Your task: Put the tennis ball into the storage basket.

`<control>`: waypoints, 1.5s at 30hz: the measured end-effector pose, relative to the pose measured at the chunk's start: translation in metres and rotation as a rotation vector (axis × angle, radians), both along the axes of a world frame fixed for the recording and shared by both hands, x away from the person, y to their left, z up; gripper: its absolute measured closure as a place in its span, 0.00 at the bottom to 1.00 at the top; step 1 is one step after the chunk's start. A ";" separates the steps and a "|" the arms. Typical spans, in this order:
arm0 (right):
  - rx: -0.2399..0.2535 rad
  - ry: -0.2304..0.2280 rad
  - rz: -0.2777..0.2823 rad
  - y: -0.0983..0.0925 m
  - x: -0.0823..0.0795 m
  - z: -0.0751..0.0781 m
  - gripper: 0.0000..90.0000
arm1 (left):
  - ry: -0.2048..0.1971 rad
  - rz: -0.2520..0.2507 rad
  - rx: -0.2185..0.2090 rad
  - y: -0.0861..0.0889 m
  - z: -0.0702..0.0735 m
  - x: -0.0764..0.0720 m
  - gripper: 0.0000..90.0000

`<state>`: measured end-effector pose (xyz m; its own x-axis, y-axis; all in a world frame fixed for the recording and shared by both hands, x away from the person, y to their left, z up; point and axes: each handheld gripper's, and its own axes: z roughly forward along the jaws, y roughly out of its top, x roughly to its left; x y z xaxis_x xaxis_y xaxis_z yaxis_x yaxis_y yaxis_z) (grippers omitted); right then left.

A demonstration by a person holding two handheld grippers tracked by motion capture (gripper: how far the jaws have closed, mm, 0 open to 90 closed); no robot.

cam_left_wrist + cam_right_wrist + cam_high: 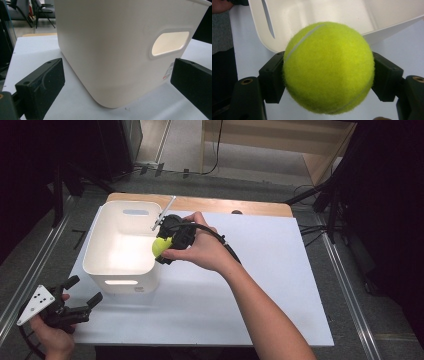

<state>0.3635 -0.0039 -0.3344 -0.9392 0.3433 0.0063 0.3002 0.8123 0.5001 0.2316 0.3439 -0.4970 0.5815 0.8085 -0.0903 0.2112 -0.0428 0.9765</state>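
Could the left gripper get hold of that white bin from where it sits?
Probably yes: the left gripper is open beside the white bin, nothing lies between, though the bin's corner looks wider than its jaws.

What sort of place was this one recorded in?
Probably a lab or workshop data-collection setup: a table covered with a white sheet, metal rails on the floor beside it, cables trailing across the floor, and office chairs behind.
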 end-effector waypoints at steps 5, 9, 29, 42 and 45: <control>0.005 0.000 0.001 0.005 0.000 0.002 0.26 | -0.002 0.000 -0.001 0.000 0.000 0.000 0.00; 0.005 -0.004 0.005 0.009 -0.001 0.005 0.26 | -0.002 0.000 -0.003 0.000 0.000 0.000 0.00; 0.005 -0.008 0.033 0.031 0.001 0.008 0.26 | -0.003 -0.001 -0.001 0.000 0.000 0.000 0.00; 0.001 -0.011 0.054 0.047 0.003 0.007 0.26 | -0.005 -0.005 -0.011 0.001 0.000 0.000 0.00; 0.001 -0.011 0.059 0.051 0.003 0.007 0.26 | -0.004 -0.005 -0.011 0.001 0.000 0.000 0.00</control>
<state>0.3668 0.0469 -0.3278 -0.9578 0.2874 -0.0038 0.2464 0.8277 0.5041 0.2315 0.3446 -0.4969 0.5859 0.8046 -0.0967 0.2068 -0.0331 0.9778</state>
